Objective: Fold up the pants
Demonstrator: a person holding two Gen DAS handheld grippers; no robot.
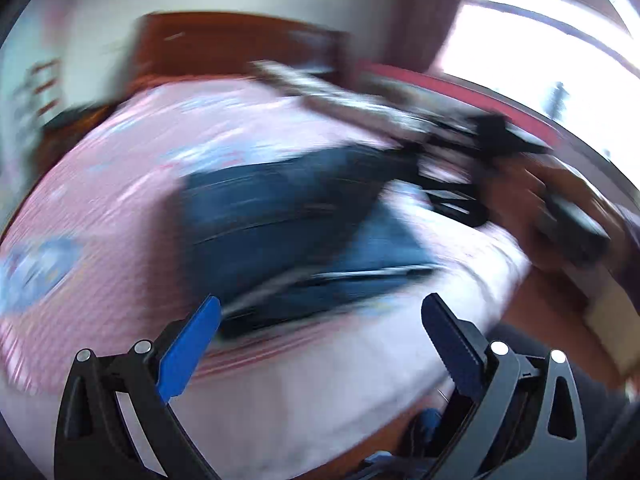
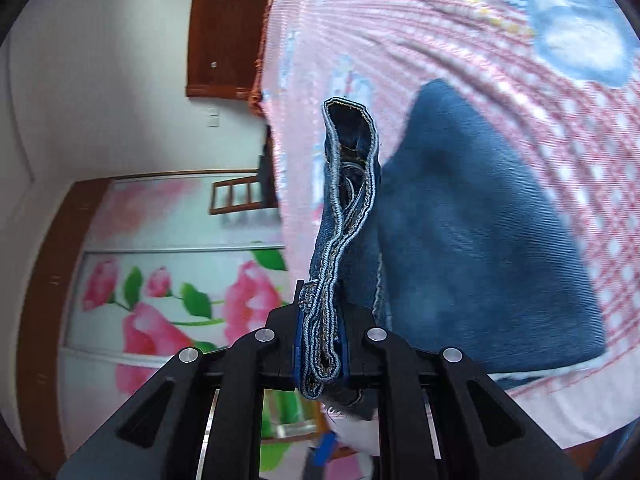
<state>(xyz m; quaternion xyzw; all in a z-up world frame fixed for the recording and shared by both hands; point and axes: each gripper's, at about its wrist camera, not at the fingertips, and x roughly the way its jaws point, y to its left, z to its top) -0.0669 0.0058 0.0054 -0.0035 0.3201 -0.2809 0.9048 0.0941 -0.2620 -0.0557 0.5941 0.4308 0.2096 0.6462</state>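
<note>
Mid-fold: R hand-held gripper [image 2: 320,344] clamped on jeans [image 2: 480,248] hem, L hand-held gripper [image 1: 320,320] spread wide, holding nothing.
Jeans lie on the bed [image 2: 460,40], hem end lifted clear of the rest. L view badly blurred, so detail there is unclear. Judgement: carry the hem straight over toward the far end, keep layers aligned, use L to pin or smooth the fold line, release only once edges match.

Pants [image 2: 480,248]: dark blue denim, pale-striped hem edging. Bedsheet [image 2: 460,40]: pink-and-white check, blue patches. Wardrobe [image 2: 160,280], lower left: pink roses, green leaves. Left gripper [image 1: 320,320]: black, blue pads.
</note>
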